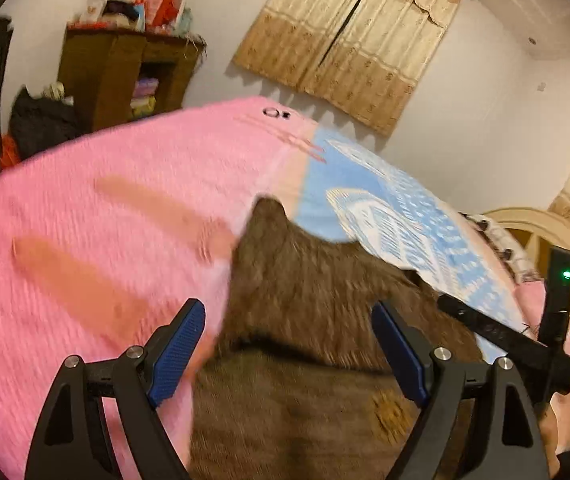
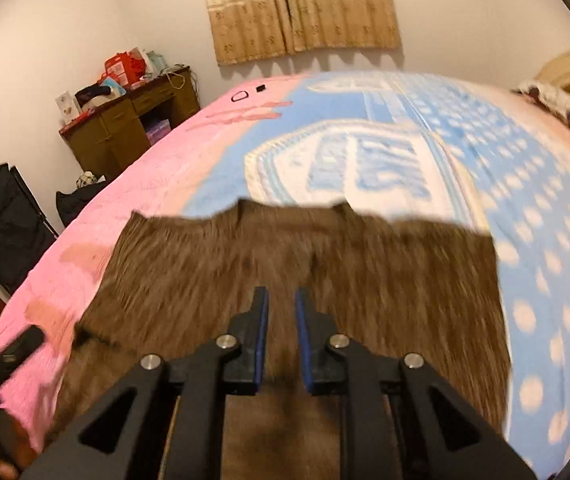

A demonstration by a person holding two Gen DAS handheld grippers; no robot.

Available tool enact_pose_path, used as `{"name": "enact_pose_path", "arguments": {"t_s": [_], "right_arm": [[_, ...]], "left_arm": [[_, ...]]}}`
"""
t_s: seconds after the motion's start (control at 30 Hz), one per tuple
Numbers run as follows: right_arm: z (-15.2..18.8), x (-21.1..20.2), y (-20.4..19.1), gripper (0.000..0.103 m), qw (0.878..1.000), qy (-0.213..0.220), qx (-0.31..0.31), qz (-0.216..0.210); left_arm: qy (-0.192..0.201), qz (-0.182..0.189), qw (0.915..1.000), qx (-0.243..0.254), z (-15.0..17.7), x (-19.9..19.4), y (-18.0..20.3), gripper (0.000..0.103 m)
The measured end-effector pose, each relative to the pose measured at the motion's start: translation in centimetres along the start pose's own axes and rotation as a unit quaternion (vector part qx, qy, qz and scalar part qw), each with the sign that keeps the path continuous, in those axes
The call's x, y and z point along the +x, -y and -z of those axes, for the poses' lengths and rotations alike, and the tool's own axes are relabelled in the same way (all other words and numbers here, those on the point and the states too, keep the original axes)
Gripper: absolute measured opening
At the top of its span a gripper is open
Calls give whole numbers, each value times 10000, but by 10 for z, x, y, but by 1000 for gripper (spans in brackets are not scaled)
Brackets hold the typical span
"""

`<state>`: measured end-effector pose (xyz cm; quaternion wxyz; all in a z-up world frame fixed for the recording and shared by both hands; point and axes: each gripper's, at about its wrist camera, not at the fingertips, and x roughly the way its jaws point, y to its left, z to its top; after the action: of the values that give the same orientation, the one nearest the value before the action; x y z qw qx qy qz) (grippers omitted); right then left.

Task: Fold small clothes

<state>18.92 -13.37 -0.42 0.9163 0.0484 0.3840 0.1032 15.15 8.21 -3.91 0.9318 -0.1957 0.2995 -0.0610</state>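
The brown garment (image 2: 305, 280) lies spread on the bed (image 2: 157, 168), mid-frame, flat for folding. Left hand-held gripper (image 1: 289, 324) gapes wide; right hand-held gripper (image 2: 281, 300) stands nearly closed, seemingly pinching nothing.

You are in a home bedroom. A wide bed covered by a pink and pale-blue patterned blanket (image 2: 365, 152) fills most of both views, with a cream curved wooden headboard (image 1: 541, 224) at one end. On the plain white wall hangs a pair of beige patterned curtains (image 2: 301, 4), drawn shut. In the corner stands a dark brown wooden cabinet (image 2: 125, 128), its top piled with red and white boxes and bags (image 1: 145, 8). Dark bags (image 2: 5, 216) sit on the floor nearby.
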Motion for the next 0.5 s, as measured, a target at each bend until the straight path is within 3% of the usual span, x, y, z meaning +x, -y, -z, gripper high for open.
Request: {"name": "enact_pose_path", "arguments": {"t_s": [0.1,0.2,0.23,0.27,0.4,0.5], "right_arm": [[-11,39,-6,18,9996,-187,-166,92],[0,76,-5,21,9972,-658,-179,308],[4,74,-2,22,9983,-451,-173,330],[3,74,-1,22,9983,-464,-158,317],[4,65,0,25,9984,-413,-152,348],[6,28,9,27,9993,140,283,193]], "left_arm": [[-28,-471,9984,302,-6,25,2,86],[-532,-1231,9894,555,3,56,-6,86],[-807,-1520,9834,579,10,69,-13,86],[-963,-1593,9809,556,14,75,-17,86],[-781,-1523,9824,753,10,63,-7,86],[-719,-1395,9834,914,8,45,-7,86]]}}
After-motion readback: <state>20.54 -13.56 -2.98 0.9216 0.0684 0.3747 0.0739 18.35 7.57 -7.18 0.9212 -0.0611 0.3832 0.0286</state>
